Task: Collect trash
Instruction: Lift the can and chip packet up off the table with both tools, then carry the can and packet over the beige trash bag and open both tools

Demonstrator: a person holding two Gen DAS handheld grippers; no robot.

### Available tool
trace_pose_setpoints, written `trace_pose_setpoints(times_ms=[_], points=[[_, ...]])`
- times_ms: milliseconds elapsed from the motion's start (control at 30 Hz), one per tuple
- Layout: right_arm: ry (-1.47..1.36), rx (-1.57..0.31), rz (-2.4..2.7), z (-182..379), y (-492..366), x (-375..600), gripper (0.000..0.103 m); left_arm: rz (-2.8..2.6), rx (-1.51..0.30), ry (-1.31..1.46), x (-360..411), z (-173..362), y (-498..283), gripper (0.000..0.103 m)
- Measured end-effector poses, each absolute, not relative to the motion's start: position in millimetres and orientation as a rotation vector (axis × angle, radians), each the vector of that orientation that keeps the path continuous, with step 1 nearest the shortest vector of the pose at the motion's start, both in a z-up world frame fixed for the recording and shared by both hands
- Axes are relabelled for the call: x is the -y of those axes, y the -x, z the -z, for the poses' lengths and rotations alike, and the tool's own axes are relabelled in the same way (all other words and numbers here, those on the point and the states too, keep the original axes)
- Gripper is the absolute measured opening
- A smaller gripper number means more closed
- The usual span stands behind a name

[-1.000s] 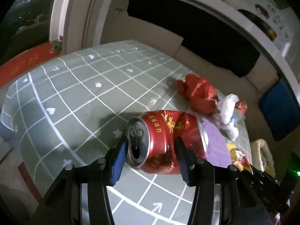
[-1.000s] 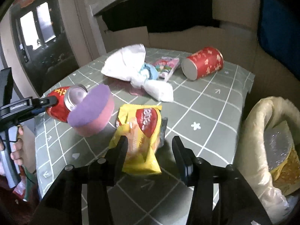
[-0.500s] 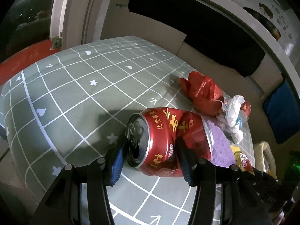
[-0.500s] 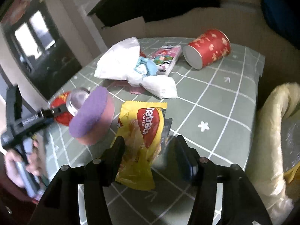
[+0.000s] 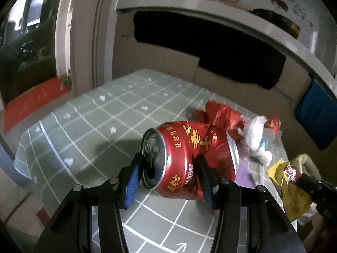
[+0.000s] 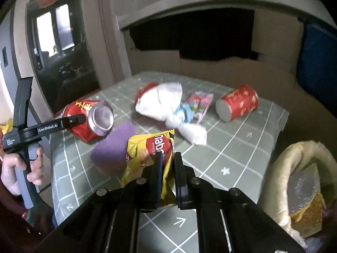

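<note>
Your left gripper (image 5: 168, 175) jaws pinch the dented red drink can (image 5: 189, 158) above the table (image 5: 84, 130). Your right gripper (image 6: 167, 168) jaws have just closed, pinching the yellow wafer wrapper (image 6: 151, 151). The pale plastic trash bag (image 6: 294, 158) beside the table holds a silver-and-yellow packet (image 6: 303, 189).
</note>
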State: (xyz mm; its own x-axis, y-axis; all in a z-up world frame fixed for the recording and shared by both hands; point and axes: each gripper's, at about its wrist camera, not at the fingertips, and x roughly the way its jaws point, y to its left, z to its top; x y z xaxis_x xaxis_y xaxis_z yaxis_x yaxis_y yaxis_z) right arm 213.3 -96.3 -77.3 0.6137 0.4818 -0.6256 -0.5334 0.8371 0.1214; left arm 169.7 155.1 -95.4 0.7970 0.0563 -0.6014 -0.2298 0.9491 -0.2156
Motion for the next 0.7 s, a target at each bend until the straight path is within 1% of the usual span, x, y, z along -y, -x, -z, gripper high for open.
trace_pose_setpoints(times_ms=[167,367,700], points=[[0.071,-0.643,-0.575,63,-208,102,0.010,-0.133,-0.564,0.258,-145,70,-163,0.051],[0.048,-0.606,-0.563,52,-207,111,0.010,-0.078,-0.532,0.242,-128,49,-160,0.051],[-0.003,-0.520,-0.447,22,-205,162,0.010,0.105,-0.496,0.168,-54,19,-178,0.051]])
